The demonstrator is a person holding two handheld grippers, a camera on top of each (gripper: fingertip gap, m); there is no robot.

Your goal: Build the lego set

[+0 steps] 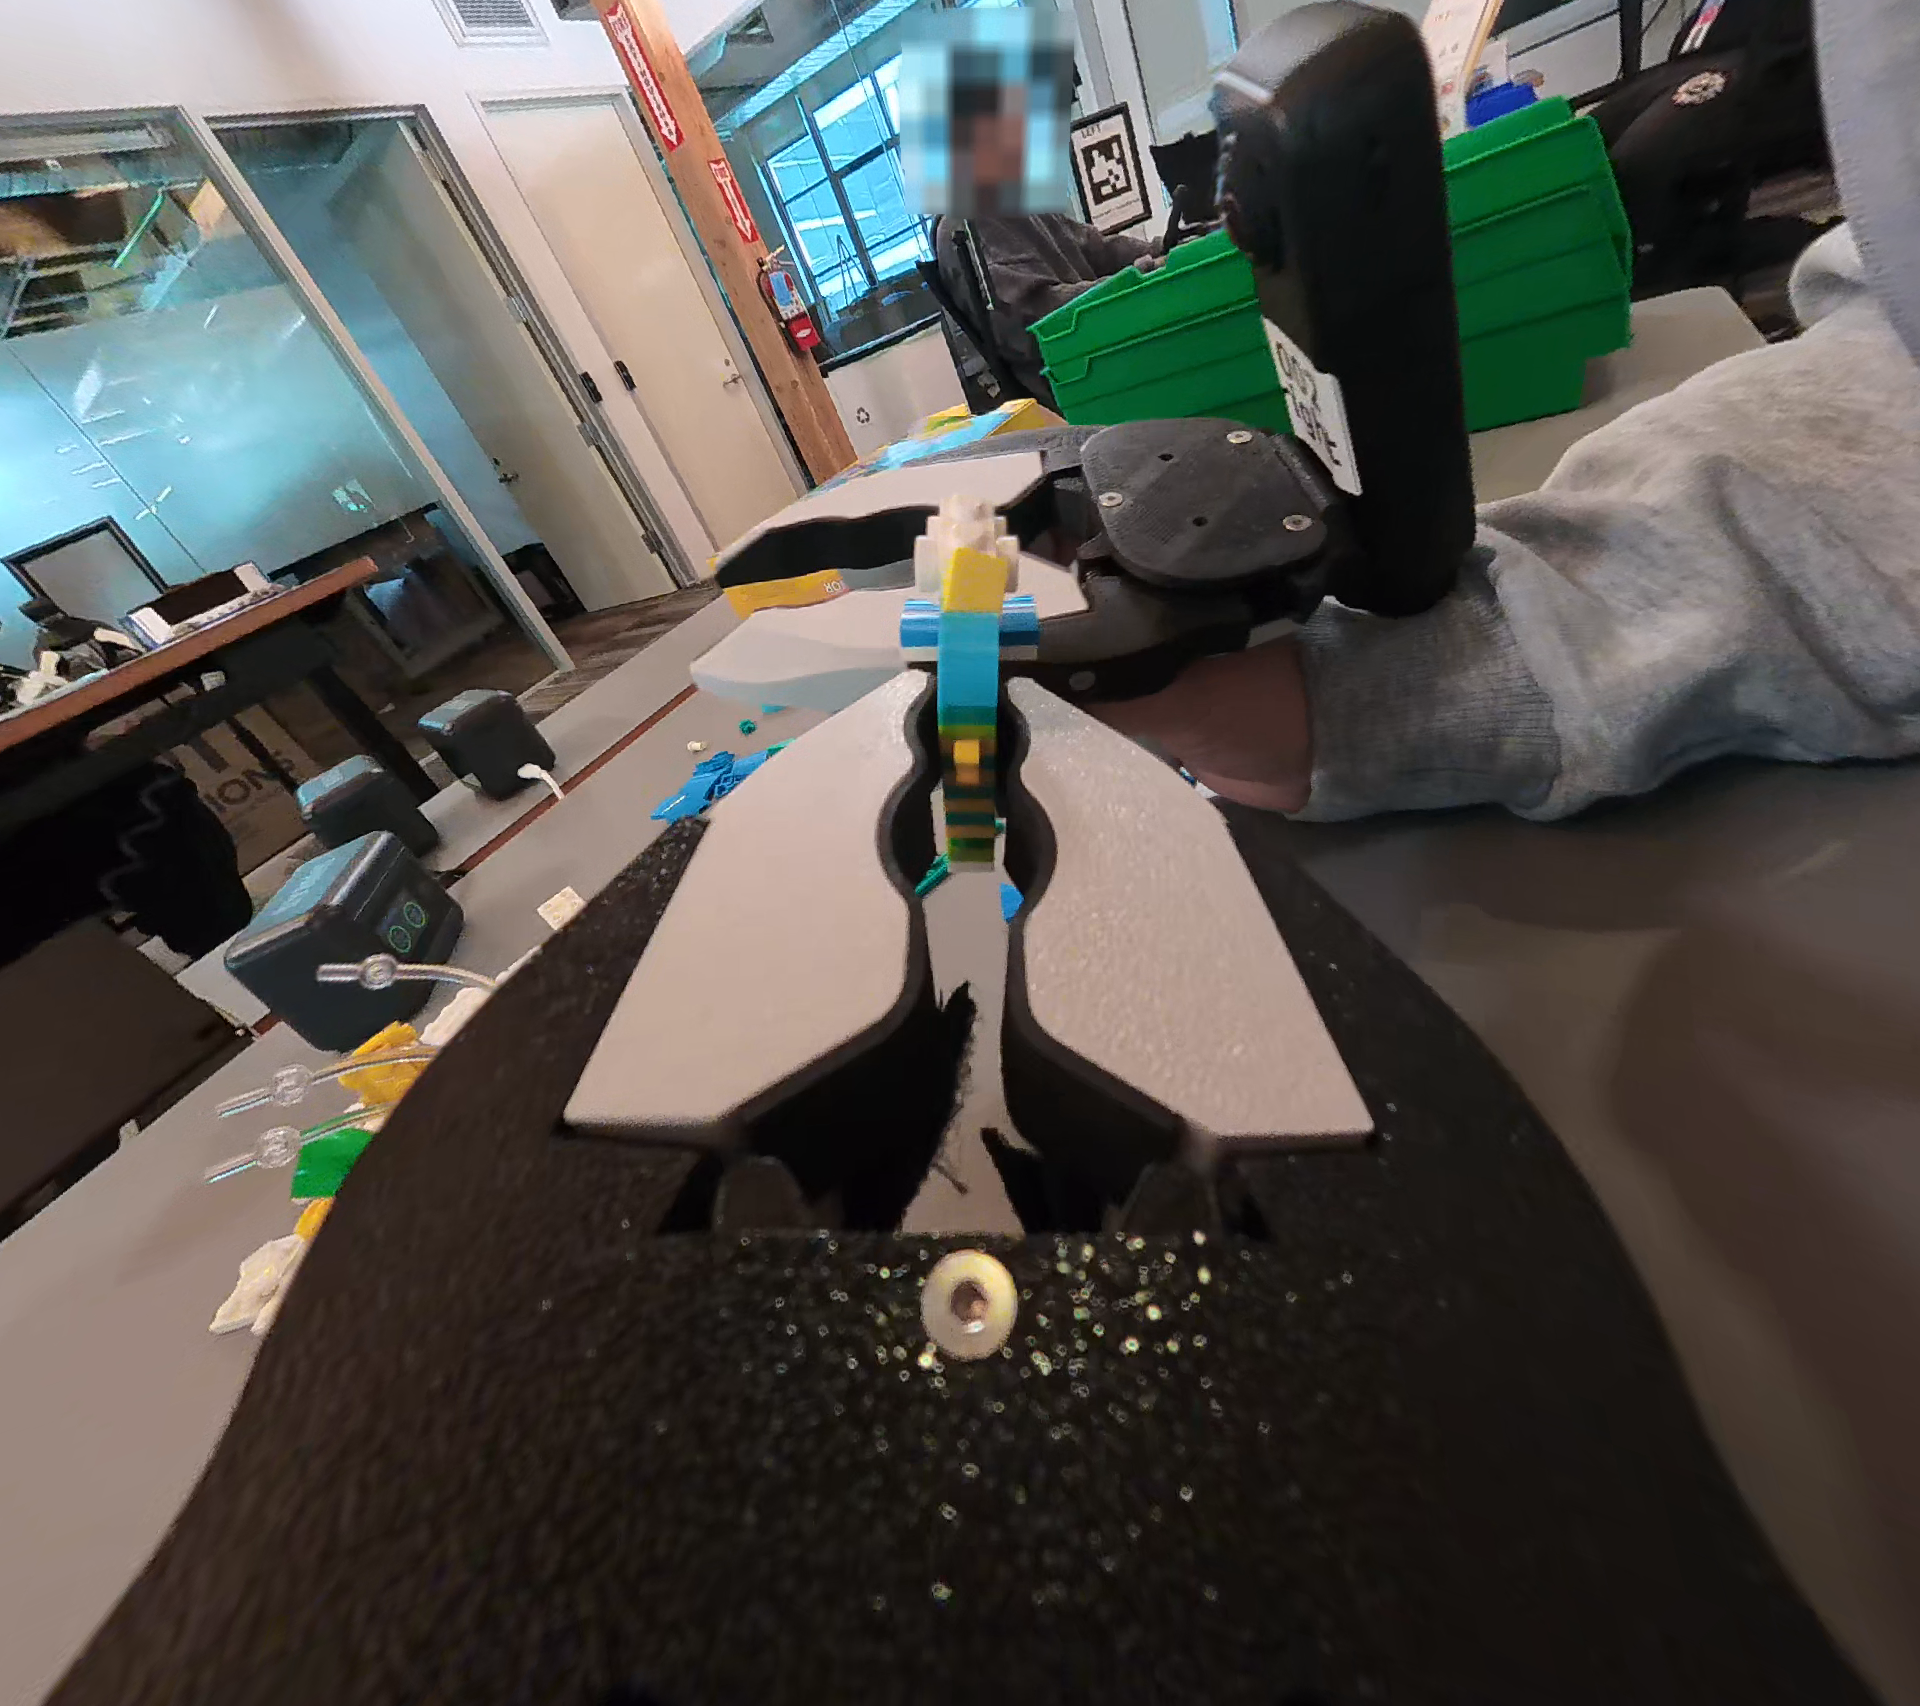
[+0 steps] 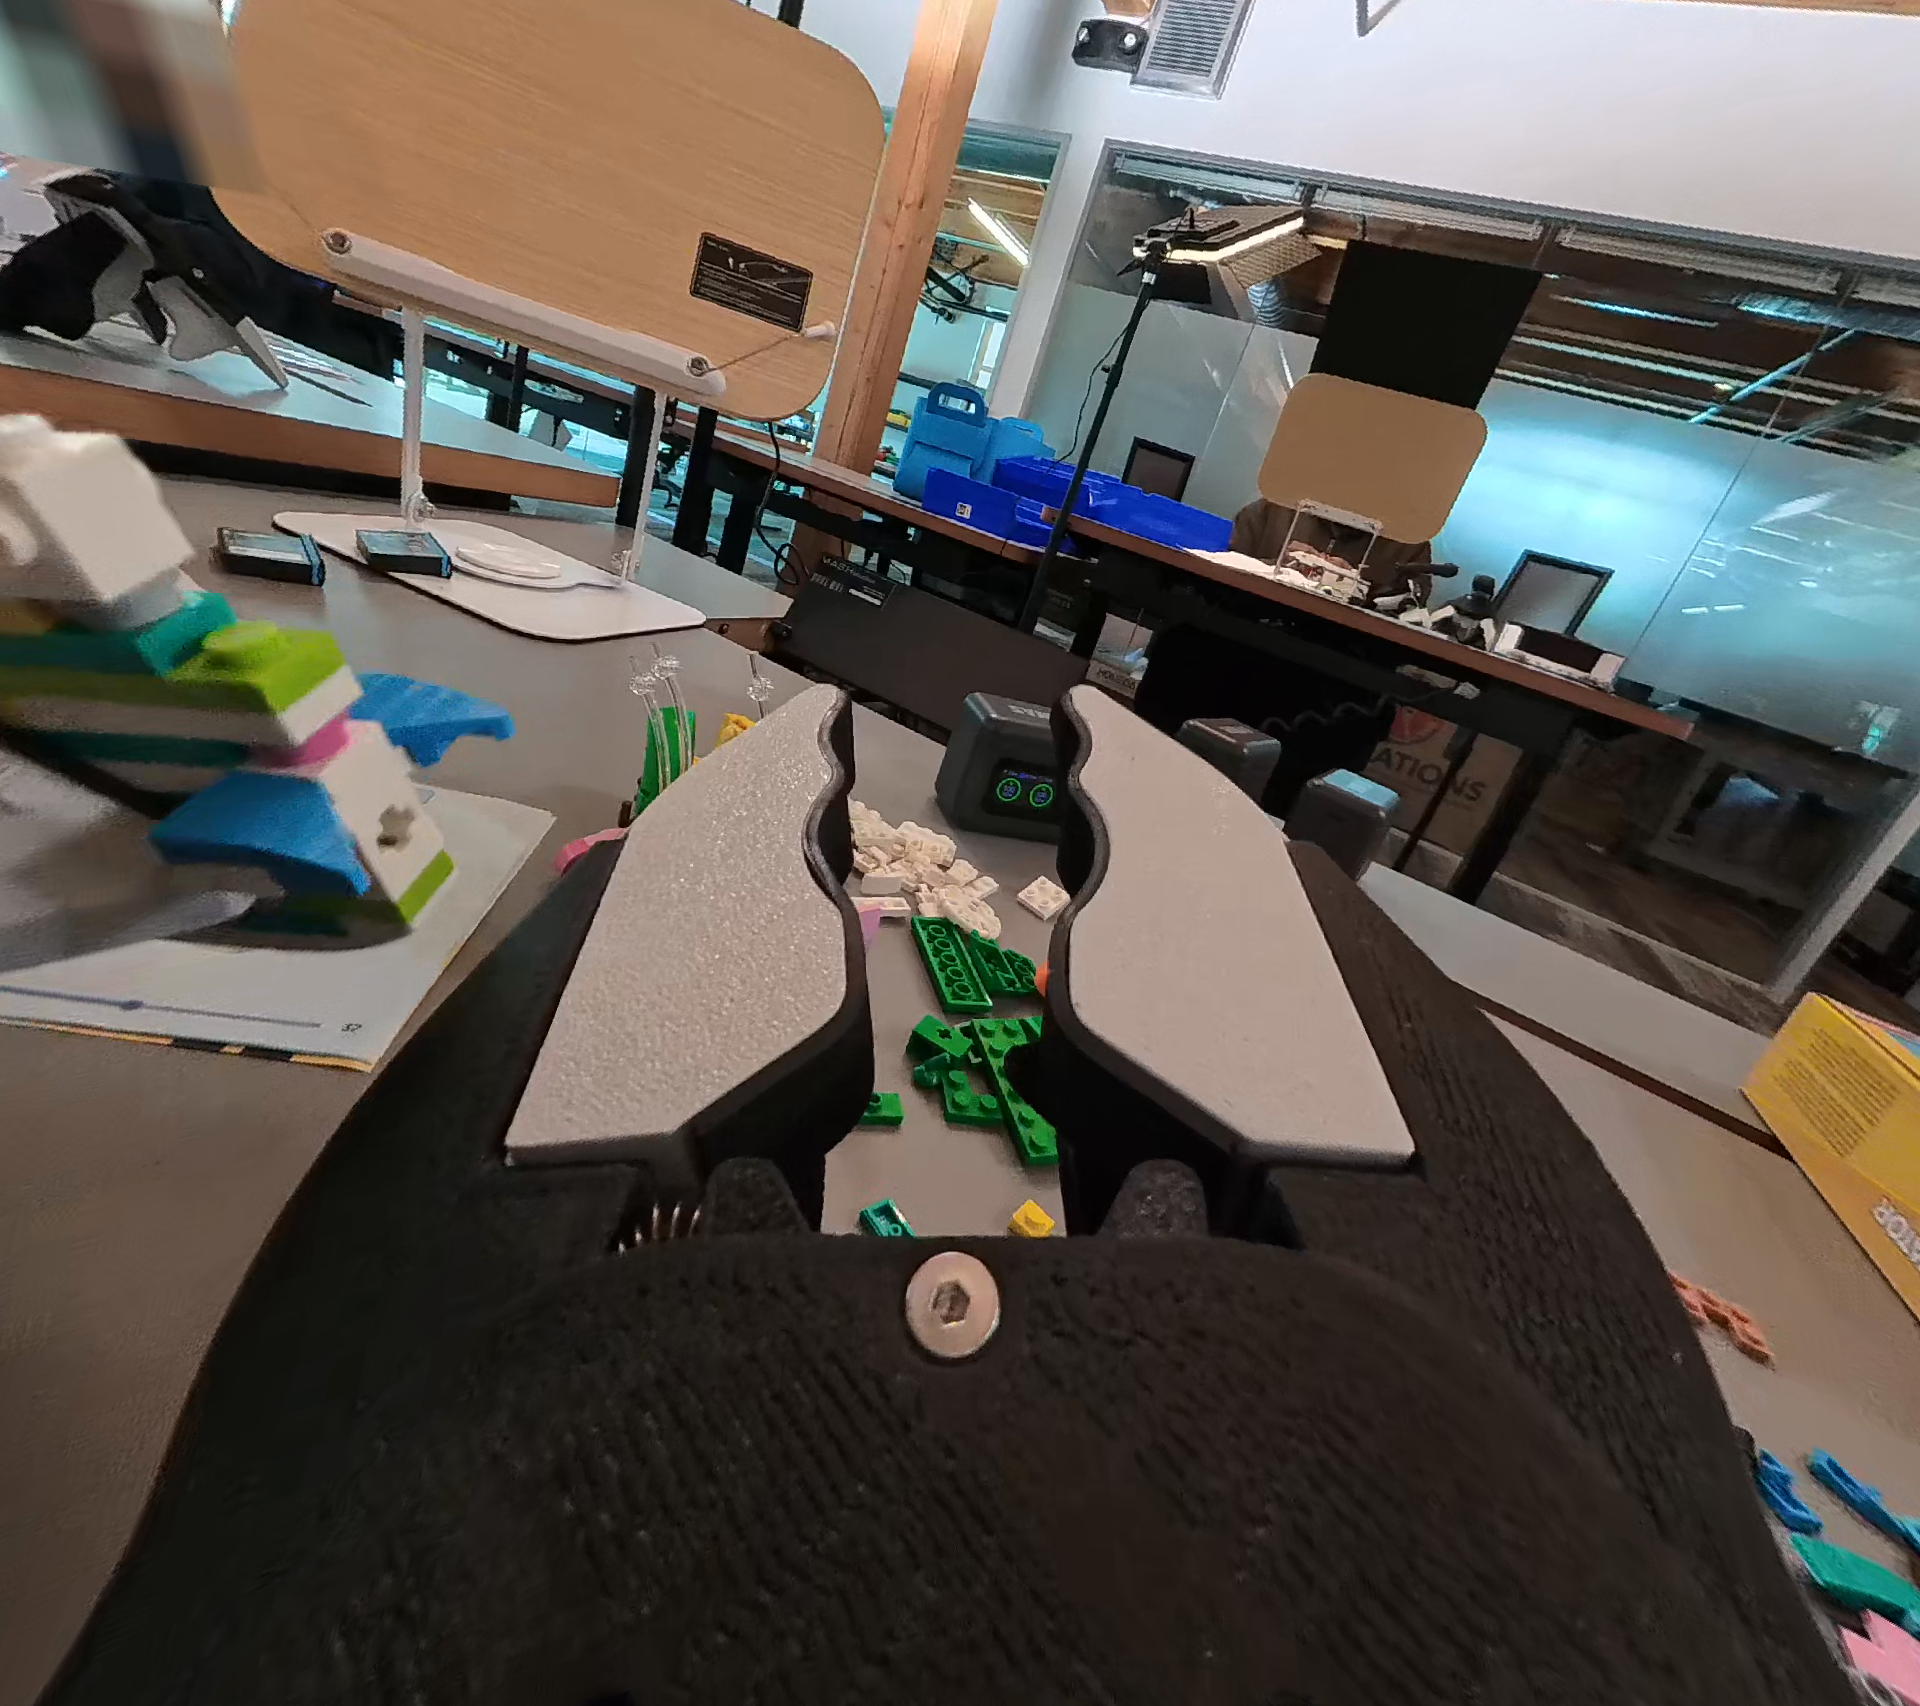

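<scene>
Grey textured pads: my left claw (image 1: pixel 964 783) has them pressed in on the half-built model (image 1: pixel 966 700), pinching its lower green and yellow striped layers so the blue, yellow and white top stands clear above the tips.
Why I hold it low: with the studs on top left free, I judge there is room to press a new piece on from above.
Right claw (image 2: pixel 951 835): wide apart and holding nothing, hanging over the loose bricks on the worktop (image 2: pixel 1621 1241).
Seen from the left wrist: the right claw (image 1: pixel 831 607) shows farther off, just behind the model's top, its tips spread and a grey sleeve (image 1: pixel 1662 596) behind it.
Model from the right wrist: it sits at the left edge (image 2: pixel 249 742), blurred, with white, teal, lime, pink and blue parts, over an open instruction booklet (image 2: pixel 270 981).
Green plates (image 2: pixel 982 1043): scattered directly below the gap of my right claw, so I take these as the likely next pick.
White small pieces (image 2: pixel 925 867): a heap just beyond the green ones, also within the gap.
Yellow box (image 2: pixel 1839 1137): at the right edge of the worktop, well apart from the piles.
Risk: my grip on the model is narrow, so a hard push from above could twist it between the pads.
</scene>
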